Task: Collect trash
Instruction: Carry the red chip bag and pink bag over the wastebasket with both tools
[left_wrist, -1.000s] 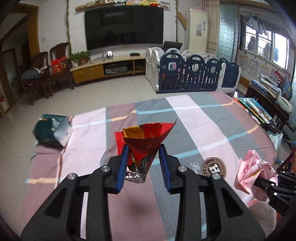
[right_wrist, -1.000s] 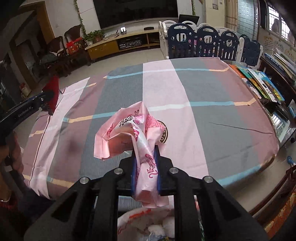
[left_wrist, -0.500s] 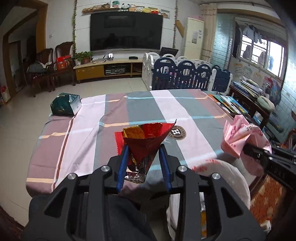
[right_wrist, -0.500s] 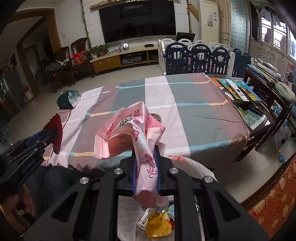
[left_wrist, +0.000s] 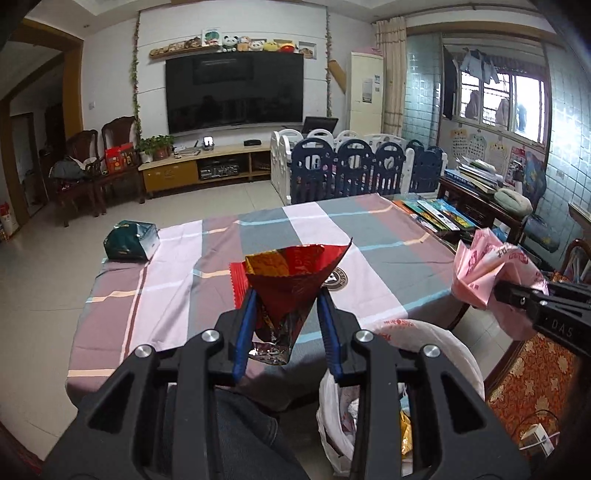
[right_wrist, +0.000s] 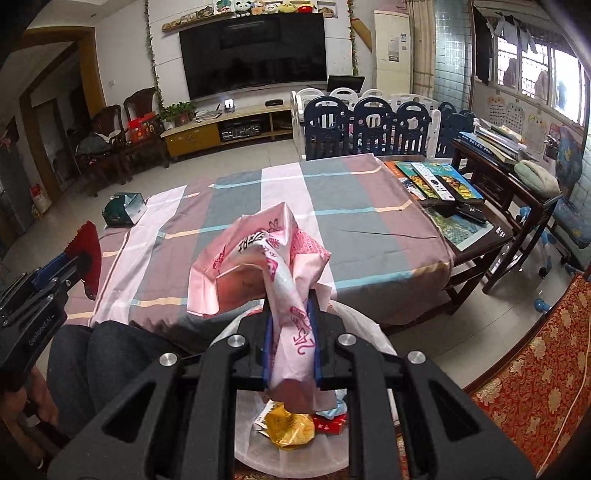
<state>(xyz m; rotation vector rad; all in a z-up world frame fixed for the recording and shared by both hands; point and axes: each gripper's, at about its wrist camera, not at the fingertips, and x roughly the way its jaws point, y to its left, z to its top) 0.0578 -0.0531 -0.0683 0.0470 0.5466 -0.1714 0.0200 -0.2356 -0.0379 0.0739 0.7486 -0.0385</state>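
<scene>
I have a piece of trash in each tool and neither is dropped yet, so I judge the collecting well along but unfinished. My left gripper (left_wrist: 286, 325) is clamped on the red foil wrapper (left_wrist: 291, 284), pinched near its crumpled lower end while the open top fans out ahead of the blue pads. My right gripper (right_wrist: 291, 343) is closed tight on the pink plastic bag (right_wrist: 258, 266), whose bunched neck runs between the fingers and whose loose folds billow forward and to the left. Directly below and just ahead of my right gripper sits the white trash bag (right_wrist: 365, 332), mouth open; inside it I can see a yellow wrapper (right_wrist: 291, 430), something red (right_wrist: 328, 426) beside it, a scrap of pale blue and some printed paper, so earlier pickings appear to be in already. From my left gripper that same bag lies below and to the right. Out ahead, the striped tablecloth (right_wrist: 354, 229) is mostly bare: a dark green packet (left_wrist: 131, 242) lies far forward and left at the cloth's edge, and a round dark badge-like thing (left_wrist: 338, 278) sits just beyond the red wrapper's right side. What remains, I reckon, is releasing both pieces into the bag and fetching the green packet; whether the round thing is trash I cannot tell.
</scene>
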